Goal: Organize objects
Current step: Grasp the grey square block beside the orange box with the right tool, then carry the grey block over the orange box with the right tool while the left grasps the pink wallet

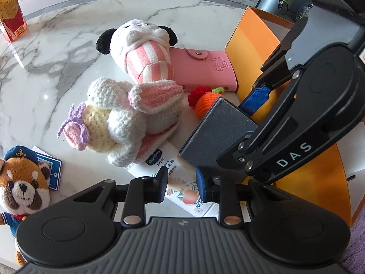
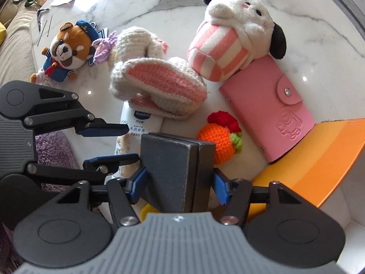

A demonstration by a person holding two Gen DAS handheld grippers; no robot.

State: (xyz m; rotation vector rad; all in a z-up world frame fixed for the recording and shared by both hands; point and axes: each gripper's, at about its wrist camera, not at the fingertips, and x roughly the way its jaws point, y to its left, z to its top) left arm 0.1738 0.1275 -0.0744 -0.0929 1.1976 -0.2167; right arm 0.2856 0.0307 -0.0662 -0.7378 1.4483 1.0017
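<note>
My left gripper (image 1: 181, 185) is shut on a white Vaseline tube (image 1: 182, 194) lying on the marble table (image 1: 57, 57), half under a crochet rabbit (image 1: 123, 118). The right wrist view shows the same gripper (image 2: 132, 142) reaching in from the left across the tube (image 2: 136, 127). My right gripper (image 2: 180, 173) points down with its blue pads on either side of a dark grey box (image 2: 166, 159). The pads lie close to the box's sides but do not press on them. In the left wrist view the box (image 1: 216, 134) stands tilted over the tube.
Around the tube lie a pink-striped plush (image 1: 146, 48), a pink card wallet (image 1: 205, 66) and a crochet orange (image 1: 204, 102). An open orange box (image 1: 251, 38) stands at the right. A sailor plush (image 1: 22, 182) sits at the left, a red and yellow carton (image 1: 11, 16) far left.
</note>
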